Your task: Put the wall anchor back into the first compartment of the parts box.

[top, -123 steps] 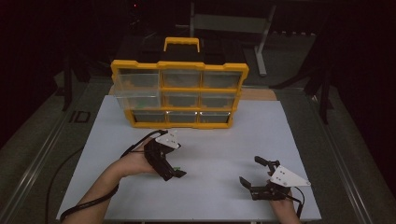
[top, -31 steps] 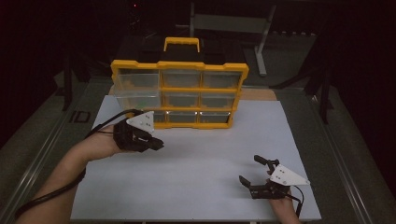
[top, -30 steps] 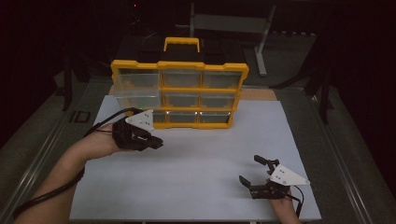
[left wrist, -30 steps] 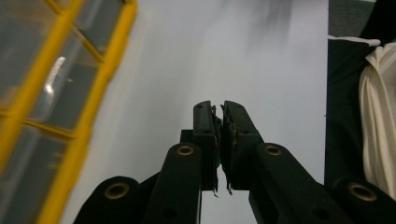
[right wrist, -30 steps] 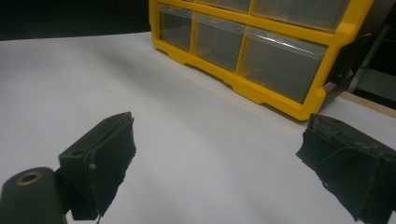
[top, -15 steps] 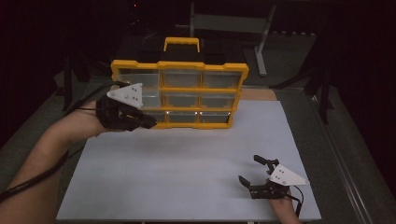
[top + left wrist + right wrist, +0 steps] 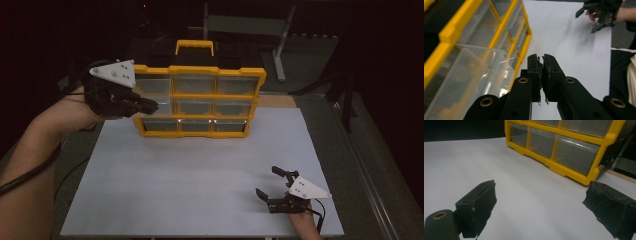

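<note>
One drawer [image 7: 482,66] in the left column of the yellow organizer [image 7: 192,96] stands pulled out of its frame. It's clear plastic, and I can't see anything in it from the left gripper view. The other drawers look pushed in. The organizer stands upright at the far edge of the white sheet [image 7: 200,170].

Progress, as I read it: the job looks like a drop into that open drawer. The drawer is open and the load looks picked up, so roughly halfway. Left to do: get the tips over the drawer mouth, release, push the drawer shut.

Left gripper [image 7: 152,105]:
- Jaws fully closed, pads nearly meeting in its own view [image 7: 541,56].
- A green sliver [image 7: 540,67] shows pinched between the pads (too small to say what it is).
- Held up off the sheet at the organizer's left edge, tips in front of the left-column drawers. I can't tell whether they touch the plastic.

Right gripper [image 7: 267,181]:
- Jaws spread wide, nothing between them (its own view [image 7: 542,186] shows bare sheet in the gap).
- Sits low at the near right of the sheet, well apart from the organizer, touching nothing but possibly the sheet.

Risk: the sliver is small, so it could miss the drawer mouth on release.
</note>
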The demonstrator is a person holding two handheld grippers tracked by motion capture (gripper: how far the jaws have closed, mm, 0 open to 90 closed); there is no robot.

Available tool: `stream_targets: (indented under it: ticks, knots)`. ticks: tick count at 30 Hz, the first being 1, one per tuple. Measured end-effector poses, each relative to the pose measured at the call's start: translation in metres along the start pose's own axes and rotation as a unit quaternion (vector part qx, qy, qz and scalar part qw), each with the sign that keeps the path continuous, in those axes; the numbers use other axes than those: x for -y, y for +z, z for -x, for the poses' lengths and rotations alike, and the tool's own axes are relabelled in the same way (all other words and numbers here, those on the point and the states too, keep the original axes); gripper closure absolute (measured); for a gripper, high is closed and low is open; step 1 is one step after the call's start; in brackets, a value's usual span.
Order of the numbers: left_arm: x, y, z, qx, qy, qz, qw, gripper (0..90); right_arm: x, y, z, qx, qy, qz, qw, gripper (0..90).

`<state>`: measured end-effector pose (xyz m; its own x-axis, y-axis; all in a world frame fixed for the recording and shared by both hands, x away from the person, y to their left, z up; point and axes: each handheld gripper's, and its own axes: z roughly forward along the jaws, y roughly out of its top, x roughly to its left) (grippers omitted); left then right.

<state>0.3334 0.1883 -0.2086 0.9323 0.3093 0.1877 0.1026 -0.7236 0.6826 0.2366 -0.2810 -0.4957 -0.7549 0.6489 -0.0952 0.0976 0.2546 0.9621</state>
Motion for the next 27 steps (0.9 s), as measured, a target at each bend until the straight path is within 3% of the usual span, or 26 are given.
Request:
stream_targets:
  ticks: [4,8,9,10,11,15,17,20,21,25,27]
  knots:
    - [0.002,-0.006,-0.010,-0.020,-0.017,0.010,0.9996,83.8,0.000,-0.001,0.000,0.000,0.000,0.000,1.0000,9.4]
    - [0.003,-0.010,-0.024,-0.060,-0.045,0.028,0.9968,83.7,0.000,-0.001,0.000,0.000,0.003,-0.001,1.0000,9.4]
    - [0.003,-0.010,-0.024,-0.060,-0.045,0.028,0.9968,83.7,0.000,-0.001,0.000,0.000,0.003,-0.001,1.0000,9.4]
    - [0.004,-0.011,-0.030,-0.066,-0.060,0.037,0.9953,83.7,0.000,-0.001,0.000,0.000,0.002,-0.002,1.0000,9.4]
    - [0.005,-0.012,-0.033,-0.078,-0.065,0.041,0.9940,83.7,0.000,-0.001,0.000,0.001,0.002,-0.001,1.0000,9.4]
    - [0.010,-0.010,-0.042,-0.094,-0.099,0.062,0.9888,83.7,0.001,-0.001,0.000,0.001,0.004,0.000,1.0000,9.4]
    - [0.011,-0.008,-0.044,-0.102,-0.105,0.067,0.9869,83.7,0.001,-0.001,0.001,0.001,0.001,0.000,1.0000,9.4]
    - [0.014,-0.004,-0.047,-0.095,-0.127,0.085,0.9837,83.6,0.001,-0.001,0.001,0.001,0.001,0.001,1.0000,9.4]
    - [0.014,-0.004,-0.047,-0.095,-0.127,0.085,0.9837,83.6,0.001,-0.001,0.001,0.000,0.002,0.001,1.0000,9.4]
    - [0.020,0.010,-0.050,-0.108,-0.160,0.050,0.9800,83.5,0.001,-0.001,0.001,0.000,0.002,0.002,1.0000,9.4]
    - [0.022,0.016,-0.050,-0.113,-0.163,0.038,0.9795,83.5,0.001,-0.001,0.001,0.000,0.002,0.002,1.0000,9.4]
